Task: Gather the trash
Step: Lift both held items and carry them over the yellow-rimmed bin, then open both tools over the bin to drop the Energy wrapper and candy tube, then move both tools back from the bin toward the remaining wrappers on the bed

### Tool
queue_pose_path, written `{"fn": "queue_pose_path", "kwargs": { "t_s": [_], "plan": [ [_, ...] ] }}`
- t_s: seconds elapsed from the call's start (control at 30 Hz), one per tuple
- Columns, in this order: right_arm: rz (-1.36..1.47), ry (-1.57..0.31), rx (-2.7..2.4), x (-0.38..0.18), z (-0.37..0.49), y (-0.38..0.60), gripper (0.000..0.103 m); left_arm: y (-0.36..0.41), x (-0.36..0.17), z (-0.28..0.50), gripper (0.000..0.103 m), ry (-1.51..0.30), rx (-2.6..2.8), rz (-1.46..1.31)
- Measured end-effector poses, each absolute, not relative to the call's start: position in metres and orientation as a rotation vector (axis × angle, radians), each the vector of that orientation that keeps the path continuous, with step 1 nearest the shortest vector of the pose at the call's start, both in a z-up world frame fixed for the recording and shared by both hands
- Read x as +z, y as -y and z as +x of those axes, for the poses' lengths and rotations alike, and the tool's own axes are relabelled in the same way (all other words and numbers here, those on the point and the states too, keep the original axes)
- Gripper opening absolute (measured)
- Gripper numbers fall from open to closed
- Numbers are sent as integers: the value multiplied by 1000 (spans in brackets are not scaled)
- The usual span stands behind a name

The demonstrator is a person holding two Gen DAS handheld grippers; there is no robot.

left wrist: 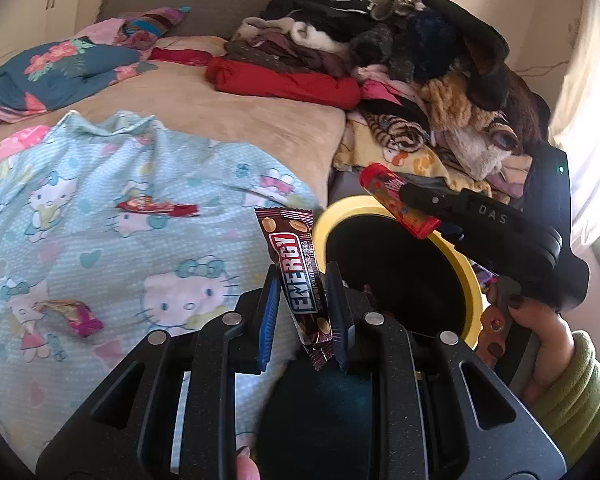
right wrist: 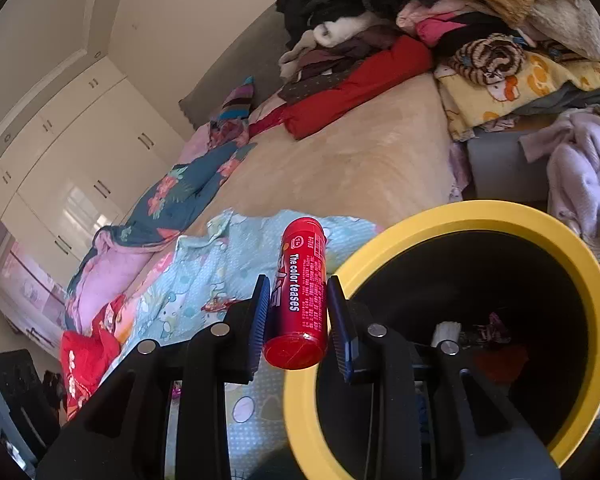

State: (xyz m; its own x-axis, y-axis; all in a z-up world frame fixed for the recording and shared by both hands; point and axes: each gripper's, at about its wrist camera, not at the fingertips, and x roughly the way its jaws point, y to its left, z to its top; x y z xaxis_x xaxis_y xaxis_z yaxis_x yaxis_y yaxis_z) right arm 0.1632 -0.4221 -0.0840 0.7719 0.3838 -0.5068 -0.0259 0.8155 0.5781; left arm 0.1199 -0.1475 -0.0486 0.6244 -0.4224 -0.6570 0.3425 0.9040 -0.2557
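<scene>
My left gripper (left wrist: 303,304) is shut on a brown "ENERGY" bar wrapper (left wrist: 300,276), held upright beside the yellow-rimmed black bin (left wrist: 470,280). My right gripper (right wrist: 298,312) is shut on a red candy tube (right wrist: 300,296) at the bin's left rim (right wrist: 380,248). The right gripper also shows in the left wrist view (left wrist: 416,204), holding the tube (left wrist: 396,204) over the bin. A red wrapper (left wrist: 156,207) and a pink-gold wrapper (left wrist: 74,316) lie on the Hello Kitty sheet (left wrist: 100,240). Some trash lies in the bin's bottom (right wrist: 492,332).
A tall pile of clothes (left wrist: 380,60) lies on the far right of the bed. A floral quilt (left wrist: 52,68) is bunched at the far left. White wardrobes (right wrist: 80,152) line the wall. A lilac blanket (right wrist: 580,172) lies beyond the bin.
</scene>
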Motion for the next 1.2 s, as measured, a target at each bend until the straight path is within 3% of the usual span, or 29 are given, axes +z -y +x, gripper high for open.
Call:
{"fn": "queue_pose_path", "kwargs": {
  "t_s": [1.0, 1.03, 1.07, 1.1, 1.13, 1.17, 1.2],
  "plan": [
    [666, -708, 87, -107, 150, 523, 30, 265, -79, 138, 17, -858, -613, 32],
    [666, -711, 80, -108, 150, 524, 31, 266, -82, 141, 20, -870, -616, 26],
    [671, -713, 74, -108, 150, 525, 42, 267, -85, 144, 23, -880, -612, 27],
    [674, -715, 69, -109, 150, 526, 57, 268, -86, 146, 35, -882, -606, 31],
    [671, -712, 57, -109, 150, 526, 61, 268, -88, 147, 50, -881, -597, 35],
    [664, -711, 52, -109, 150, 526, 62, 264, -88, 148, 56, -874, -583, 30],
    [655, -715, 50, -109, 150, 525, 63, 261, -86, 148, 71, -865, -570, 22]
  ]
}}
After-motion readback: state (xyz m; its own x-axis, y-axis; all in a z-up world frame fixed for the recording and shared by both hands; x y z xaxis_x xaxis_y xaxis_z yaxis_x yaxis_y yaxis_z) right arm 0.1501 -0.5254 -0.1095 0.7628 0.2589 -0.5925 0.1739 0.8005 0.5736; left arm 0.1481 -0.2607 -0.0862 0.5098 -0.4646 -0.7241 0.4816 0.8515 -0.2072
